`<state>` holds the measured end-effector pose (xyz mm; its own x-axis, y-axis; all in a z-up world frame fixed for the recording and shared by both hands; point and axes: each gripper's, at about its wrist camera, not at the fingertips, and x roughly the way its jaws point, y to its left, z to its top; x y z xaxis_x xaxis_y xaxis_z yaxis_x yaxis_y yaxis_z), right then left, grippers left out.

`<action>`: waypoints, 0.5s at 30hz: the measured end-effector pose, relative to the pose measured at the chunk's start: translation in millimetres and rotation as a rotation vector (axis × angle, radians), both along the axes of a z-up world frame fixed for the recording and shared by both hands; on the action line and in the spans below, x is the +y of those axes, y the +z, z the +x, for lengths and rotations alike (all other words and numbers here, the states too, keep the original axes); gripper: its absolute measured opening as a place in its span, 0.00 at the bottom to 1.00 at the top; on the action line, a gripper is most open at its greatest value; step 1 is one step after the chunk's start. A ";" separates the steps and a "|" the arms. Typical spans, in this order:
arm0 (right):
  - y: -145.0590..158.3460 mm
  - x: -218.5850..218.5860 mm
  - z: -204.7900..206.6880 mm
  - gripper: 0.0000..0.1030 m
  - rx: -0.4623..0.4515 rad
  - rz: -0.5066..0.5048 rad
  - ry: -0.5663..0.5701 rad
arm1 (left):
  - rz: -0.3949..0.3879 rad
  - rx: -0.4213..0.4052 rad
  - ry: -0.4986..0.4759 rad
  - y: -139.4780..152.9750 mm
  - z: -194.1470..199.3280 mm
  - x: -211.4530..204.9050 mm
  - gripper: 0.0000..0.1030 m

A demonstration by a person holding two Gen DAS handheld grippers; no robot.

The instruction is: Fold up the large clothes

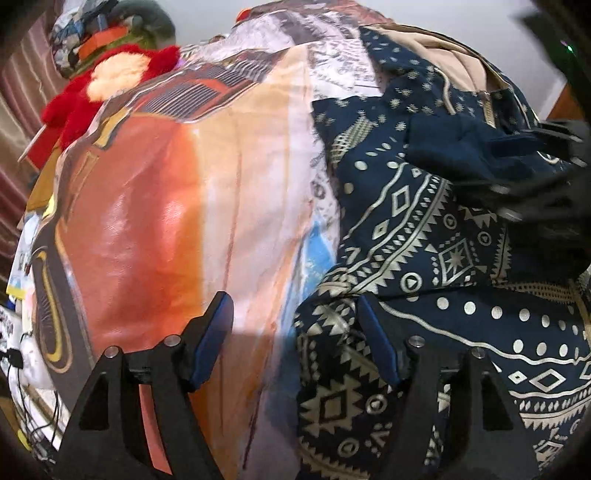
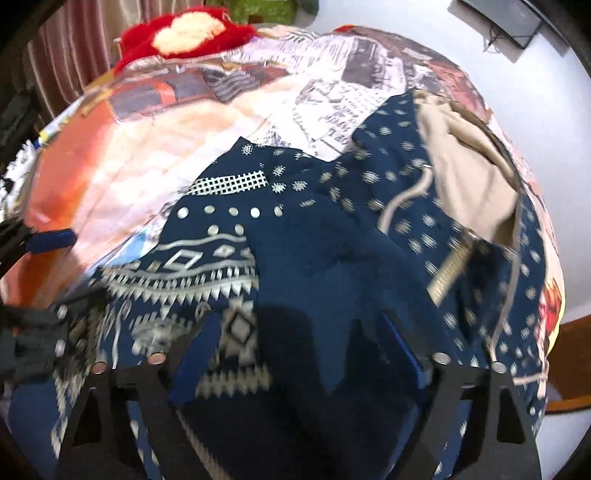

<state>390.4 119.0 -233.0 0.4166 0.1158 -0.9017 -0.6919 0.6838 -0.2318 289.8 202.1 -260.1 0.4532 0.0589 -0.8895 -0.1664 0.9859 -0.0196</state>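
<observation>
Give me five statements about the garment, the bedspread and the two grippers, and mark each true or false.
1. The navy garment with cream geometric print lies on an orange and white printed bedspread. True.
2. The left gripper is clamped shut on the garment. False: its jaws stand open, at the garment's edge.
3. A beige lining shows inside the garment. True.
4. A red fluffy toy lies on top of the garment. False: it sits apart, at the bedspread's far end.
5. The right gripper hangs over bare bedspread. False: navy cloth lies between its open jaws.
</observation>
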 end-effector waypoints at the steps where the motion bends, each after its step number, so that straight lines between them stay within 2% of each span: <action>1: -6.0 5.9 5.7 0.72 0.009 -0.008 -0.007 | 0.019 -0.001 -0.010 -3.0 0.6 -3.9 0.73; 5: -27.2 19.5 21.7 0.60 0.028 -0.029 -0.030 | 0.134 -0.022 -0.055 -10.3 0.3 -22.3 0.78; 6: -29.1 21.3 23.0 0.59 0.019 -0.026 -0.029 | 0.136 -0.030 -0.050 -10.4 -1.1 -22.6 0.78; 8: -30.1 22.5 23.4 0.40 -0.015 -0.023 -0.029 | 0.115 -0.039 -0.032 -11.2 0.9 -19.5 0.79; 9: -29.2 21.4 23.8 0.35 -0.029 -0.027 -0.035 | 0.108 -0.041 -0.026 -11.8 2.3 -18.2 0.79; 11: -25.9 16.5 26.4 0.19 -0.040 -0.008 -0.046 | 0.114 -0.042 -0.023 -13.0 4.6 -19.5 0.80; 13: -20.5 6.5 29.7 0.12 -0.029 0.033 -0.059 | 0.122 -0.044 -0.020 -13.8 5.8 -20.9 0.80; 15: -9.9 -7.8 32.2 0.11 -0.024 0.086 -0.089 | 0.122 -0.044 -0.017 -14.1 6.2 -20.5 0.81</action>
